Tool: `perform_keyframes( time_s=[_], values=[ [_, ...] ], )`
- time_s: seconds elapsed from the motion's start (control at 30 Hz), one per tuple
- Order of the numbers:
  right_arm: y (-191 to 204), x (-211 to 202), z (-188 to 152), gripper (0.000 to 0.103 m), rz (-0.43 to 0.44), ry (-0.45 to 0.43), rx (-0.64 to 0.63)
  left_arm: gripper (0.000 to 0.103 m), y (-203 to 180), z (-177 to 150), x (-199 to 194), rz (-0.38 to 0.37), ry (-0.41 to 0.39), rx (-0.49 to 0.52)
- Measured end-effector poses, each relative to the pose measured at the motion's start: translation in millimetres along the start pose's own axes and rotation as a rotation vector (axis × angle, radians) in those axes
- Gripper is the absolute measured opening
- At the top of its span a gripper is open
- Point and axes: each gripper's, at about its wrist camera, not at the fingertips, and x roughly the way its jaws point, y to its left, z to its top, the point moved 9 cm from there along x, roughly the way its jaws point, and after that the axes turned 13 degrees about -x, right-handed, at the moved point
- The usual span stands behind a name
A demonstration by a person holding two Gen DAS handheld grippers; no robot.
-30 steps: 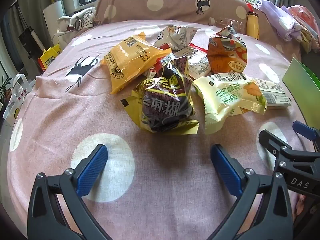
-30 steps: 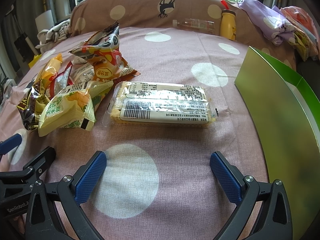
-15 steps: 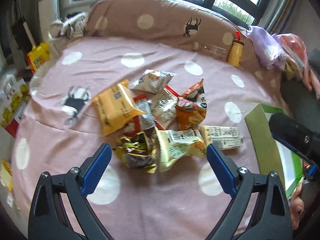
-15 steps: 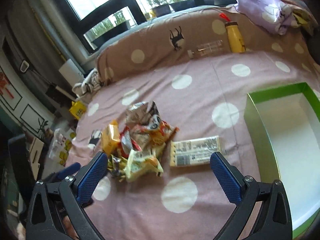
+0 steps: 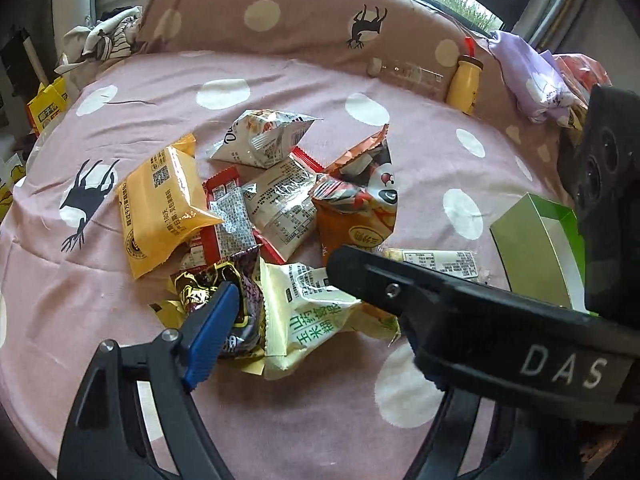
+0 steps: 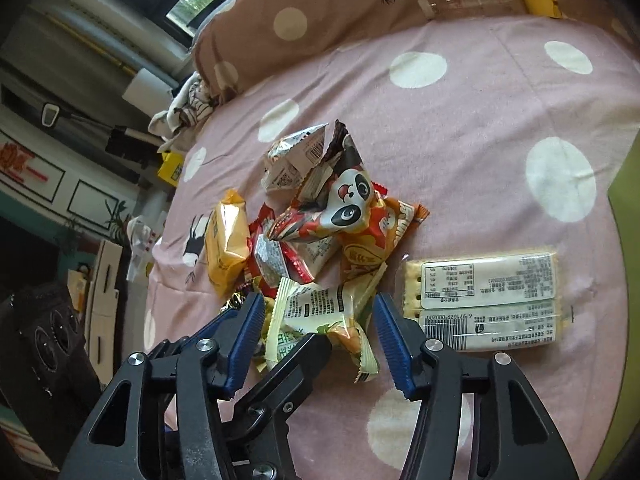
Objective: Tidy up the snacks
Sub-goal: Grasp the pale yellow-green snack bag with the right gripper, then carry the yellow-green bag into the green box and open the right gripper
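Note:
A heap of snack packets lies on the pink dotted bedspread: a yellow packet (image 5: 164, 204), a white one (image 5: 264, 140), an orange panda bag (image 5: 356, 204) (image 6: 360, 220), a dark purple packet (image 5: 224, 292) and a pale packet with green print (image 5: 312, 312) (image 6: 320, 312). A clear cracker pack (image 6: 488, 300) lies to the right, beside the green box (image 5: 532, 240). My right gripper (image 6: 320, 344) hovers above the pale packet, jaws closing, pads touching nothing. My left gripper (image 5: 316, 328) hangs over the pile's near edge, jaws closing and empty; its right finger is hidden behind the right gripper's black body.
A yellow bottle (image 5: 464, 80) and a clear bottle (image 5: 408, 74) lie against the dotted backrest. Purple cloth (image 5: 532, 76) is piled at the far right. The bed's left edge drops to cartons and a speaker (image 6: 52, 340) on the floor.
Both grippers have lifted away from the bed, so the whole pile shows. The right gripper swung left across the left camera's view, and both pairs of jaws have narrowed.

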Motion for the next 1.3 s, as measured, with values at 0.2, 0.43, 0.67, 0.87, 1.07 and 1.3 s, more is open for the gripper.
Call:
perform_keyframes(
  time_s=[0.2,0.43,0.67,0.87,1.07,1.3],
  values=[
    [-2.0,-10.1,-1.1,0.055,0.018,-0.019,0.019,0.060,-8.9,1.6,-6.9,-0.063,-0.003,0.023],
    [-12.8,5.5,-5.9,0.054,0.006,0.029,0.045,0.063,0.3,-3.7,15.6,0.013,0.042,0.024],
    [-15.0,30.7,-13.3,0.047,-0.002,0.079,0.044,0.064,5.0,-8.8,27.3,0.035,0.057,0.067],
    [-15.2,16.0,-16.1,0.040,0.000,0.028,0.056,0.045,-14.5,-14.7,11.0,-0.037,0.043,0.098],
    [-4.3,-52.1,-10.2,0.041,-0.053,-0.151,0.023,0.042,-61.6,-14.5,-43.3,-0.136,-0.107,0.189],
    [-20.7,-159.9,-13.2,0.041,-0.245,-0.362,0.009,0.037,-140.5,-28.0,-85.3,-0.315,-0.181,0.311]
  ],
)
